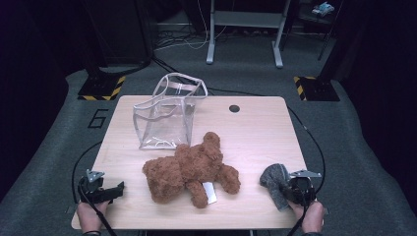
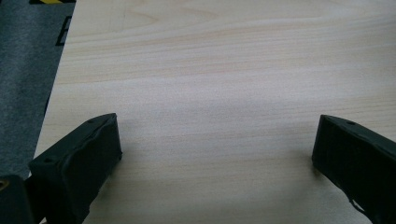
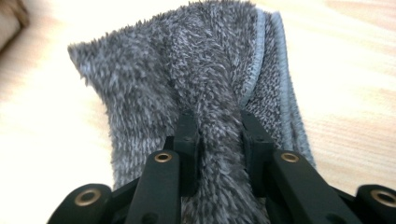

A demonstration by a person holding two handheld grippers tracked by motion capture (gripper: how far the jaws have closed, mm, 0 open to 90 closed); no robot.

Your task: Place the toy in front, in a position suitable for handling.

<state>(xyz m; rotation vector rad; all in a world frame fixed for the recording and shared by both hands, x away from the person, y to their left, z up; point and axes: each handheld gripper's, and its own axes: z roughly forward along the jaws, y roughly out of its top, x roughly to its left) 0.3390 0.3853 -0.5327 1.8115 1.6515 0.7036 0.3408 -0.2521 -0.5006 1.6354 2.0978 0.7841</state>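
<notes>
The right gripper (image 3: 217, 135) pinched a fold of the grey fuzzy cloth (image 3: 196, 70), which lay right of the brown teddy bear (image 1: 189, 169); the left gripper (image 2: 217, 149) rested left of the bear, jaws spread wide over bare table (image 2: 219, 70), holding nothing.

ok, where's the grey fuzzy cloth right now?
Grey fuzzy cloth sits at the table's near right corner, pinched in the right gripper, right of the brown teddy bear.

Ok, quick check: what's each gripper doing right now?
Left gripper: open, nothing between its jaws, over bare table.
Right gripper: closed on a fold of the grey fuzzy cloth.
</notes>
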